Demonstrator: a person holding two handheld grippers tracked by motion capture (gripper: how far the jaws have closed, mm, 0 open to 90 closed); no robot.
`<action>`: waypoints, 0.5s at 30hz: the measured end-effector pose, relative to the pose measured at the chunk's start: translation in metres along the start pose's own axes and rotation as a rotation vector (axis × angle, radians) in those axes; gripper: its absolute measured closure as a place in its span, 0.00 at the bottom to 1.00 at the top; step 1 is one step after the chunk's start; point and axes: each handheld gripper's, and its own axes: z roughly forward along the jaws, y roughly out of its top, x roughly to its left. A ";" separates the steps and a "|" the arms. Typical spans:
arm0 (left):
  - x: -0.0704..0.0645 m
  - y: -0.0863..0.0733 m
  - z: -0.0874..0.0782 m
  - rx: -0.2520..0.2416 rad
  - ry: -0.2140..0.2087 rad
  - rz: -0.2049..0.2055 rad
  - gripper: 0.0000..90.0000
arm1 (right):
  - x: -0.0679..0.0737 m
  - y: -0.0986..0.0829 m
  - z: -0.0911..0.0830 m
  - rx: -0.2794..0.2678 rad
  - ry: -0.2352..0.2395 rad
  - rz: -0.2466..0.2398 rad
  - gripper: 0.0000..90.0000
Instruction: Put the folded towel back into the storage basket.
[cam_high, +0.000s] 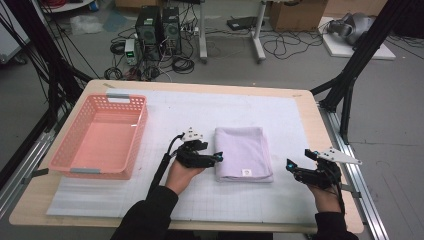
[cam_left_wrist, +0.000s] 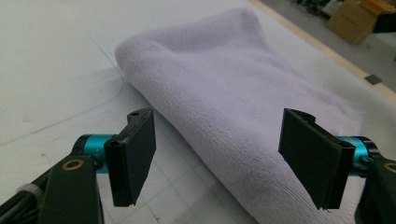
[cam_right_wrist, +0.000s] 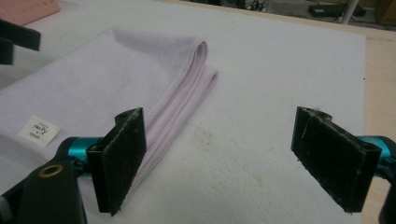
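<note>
A pink plastic basket (cam_high: 100, 136) sits on the left of the white gridded mat (cam_high: 280, 115) that covers the wooden tabletop (cam_high: 320, 130). Beyond the far edge, two computer towers (cam_high: 159, 27) stand on the floor among tangled cables (cam_high: 182, 64), cardboard boxes (cam_high: 295, 14) behind them.

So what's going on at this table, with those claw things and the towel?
A person sits at the table with a hand-held claw in each hand. A folded lilac towel lies flat on the white mat between them. The left claw is open right at the towel's folded edge, and the right claw is open too, a little off its other side. Neither grips the towel yet. A pink basket stands empty to the left, perhaps where the towel is headed.
</note>
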 end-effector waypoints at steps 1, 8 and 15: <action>0.000 0.000 0.005 0.013 0.009 -0.011 0.32 | 0.000 0.000 0.000 -0.003 0.002 -0.001 0.19; 0.001 0.001 0.022 0.064 0.015 -0.066 0.36 | 0.002 0.000 0.001 0.005 0.008 -0.009 0.19; -0.002 -0.004 0.034 0.114 -0.016 -0.085 0.48 | 0.002 0.000 0.002 0.008 0.007 -0.005 0.19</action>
